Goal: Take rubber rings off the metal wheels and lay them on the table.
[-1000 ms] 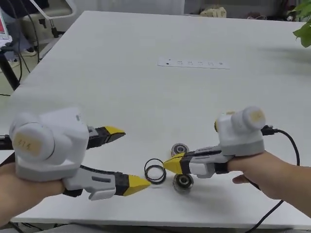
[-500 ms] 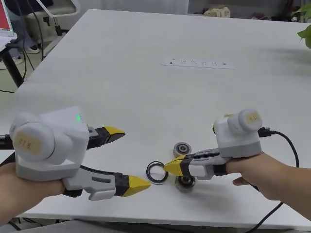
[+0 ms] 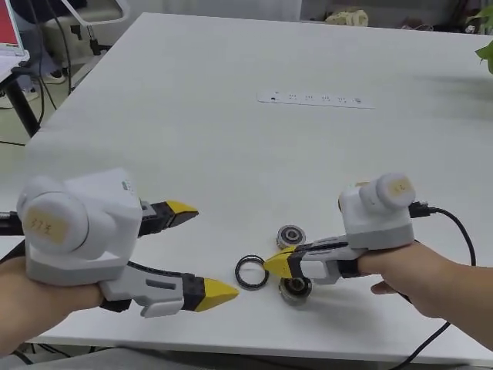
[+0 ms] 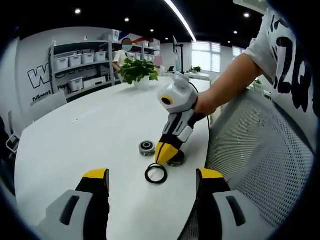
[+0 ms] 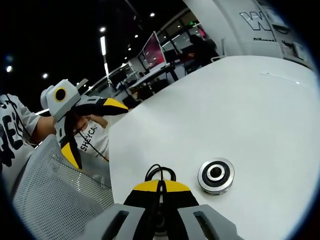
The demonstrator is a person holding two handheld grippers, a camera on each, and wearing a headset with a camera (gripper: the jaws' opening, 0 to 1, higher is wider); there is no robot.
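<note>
A black rubber ring (image 3: 252, 272) lies flat on the white table (image 3: 231, 139); it also shows as the ring (image 4: 156, 173) and the ring (image 5: 160, 173). My right gripper (image 3: 271, 264) is shut, its yellow tips at the ring's edge; I cannot tell whether they pinch it. One metal wheel (image 3: 290, 234) lies just beyond, also the wheel (image 5: 216, 175) and the wheel (image 4: 146, 148). A second wheel (image 3: 295, 287) sits under the right gripper's jaws. My left gripper (image 3: 202, 250) stands open to the left of the ring, holding nothing.
A white power strip (image 3: 316, 99) lies farther back on the table. A black cable (image 3: 462, 231) trails from the right gripper past the hand. The table's near edge (image 3: 231, 351) runs just below both grippers. A potted plant (image 4: 136, 72) stands at the table's far end.
A second ago the ring looked like a doubled loop; now it lies as one flat loop. The picture has shifted a little; both grippers have hardly moved.
</note>
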